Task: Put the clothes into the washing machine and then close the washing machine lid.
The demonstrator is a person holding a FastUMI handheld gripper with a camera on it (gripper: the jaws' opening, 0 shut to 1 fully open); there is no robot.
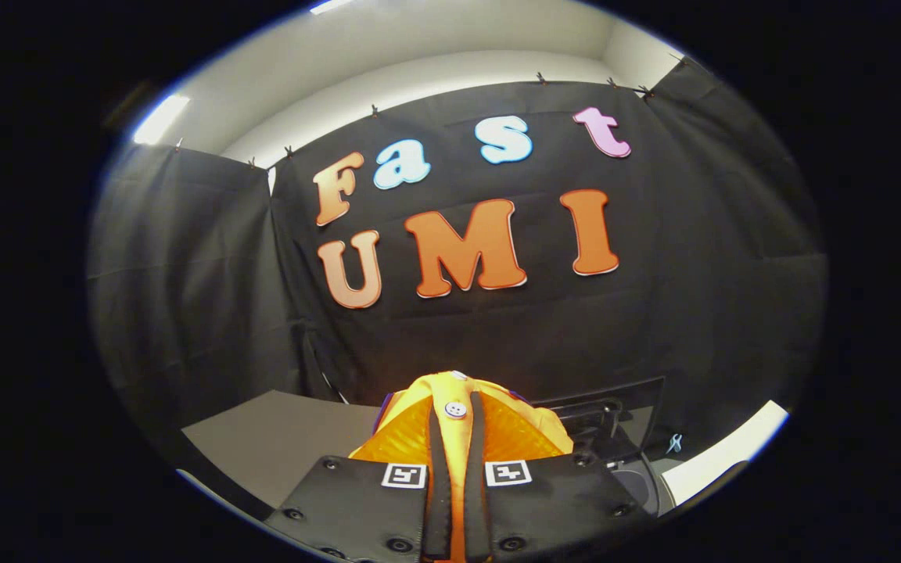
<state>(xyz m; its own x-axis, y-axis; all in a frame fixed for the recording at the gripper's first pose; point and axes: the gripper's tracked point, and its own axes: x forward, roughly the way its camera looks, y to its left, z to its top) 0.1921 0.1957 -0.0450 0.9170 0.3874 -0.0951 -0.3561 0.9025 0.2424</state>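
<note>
My gripper (457, 461) is clenched on one orange garment (497, 434), both fingers pressing a fold with a single white button (456, 409) at bottom centre of the frame. The bunched cloth rises just ahead of the fingers. Lower right, the washing machine (615, 438) shows a dark raised edge. Lower left, one grey tabletop (278, 438) lies bare, its near edge free.

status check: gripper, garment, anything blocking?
Gripper shut on orange garment, fingers pinching a fold by its white button. Garment held up above the table. Washing machine just beyond, lid looks open. Nothing blocking.
</note>
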